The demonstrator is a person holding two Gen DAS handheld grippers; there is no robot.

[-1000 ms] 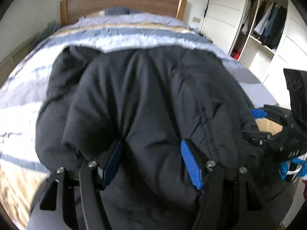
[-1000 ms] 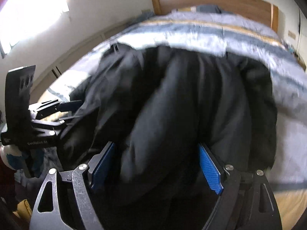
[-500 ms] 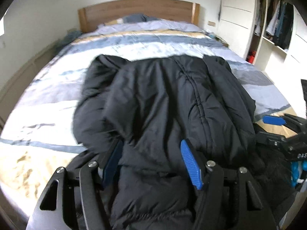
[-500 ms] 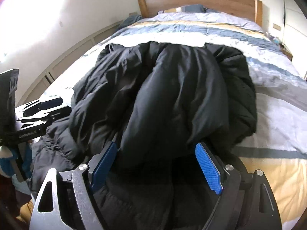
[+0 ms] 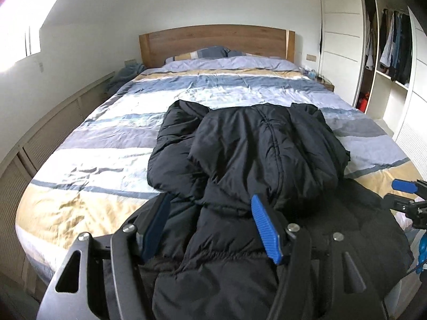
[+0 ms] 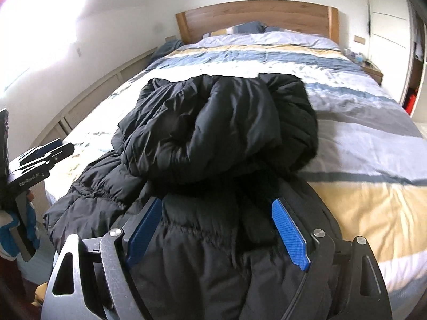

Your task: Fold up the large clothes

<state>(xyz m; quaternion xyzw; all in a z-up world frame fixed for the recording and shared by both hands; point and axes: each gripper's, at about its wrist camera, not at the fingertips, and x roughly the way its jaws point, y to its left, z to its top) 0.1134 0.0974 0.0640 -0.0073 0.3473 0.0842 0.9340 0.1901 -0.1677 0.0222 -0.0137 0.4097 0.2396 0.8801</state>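
While black puffer jacket [image 5: 256,160] is lying on striped duvet [image 5: 106,144] of bed [image 5: 216,40], top part doubled back over lower part, you are gripping near hem with both tools. Your left gripper [image 5: 210,224] is clenching thick bunch of jacket between blue fingers [image 5: 265,229], fabric bulging through gap. Your right gripper [image 6: 216,229] is doing same in right wrist view, fingers [image 6: 289,229] spread wide around padded fold. Each tool is showing at edge of other's view. Open wardrobe [image 5: 392,53] is standing right of bed
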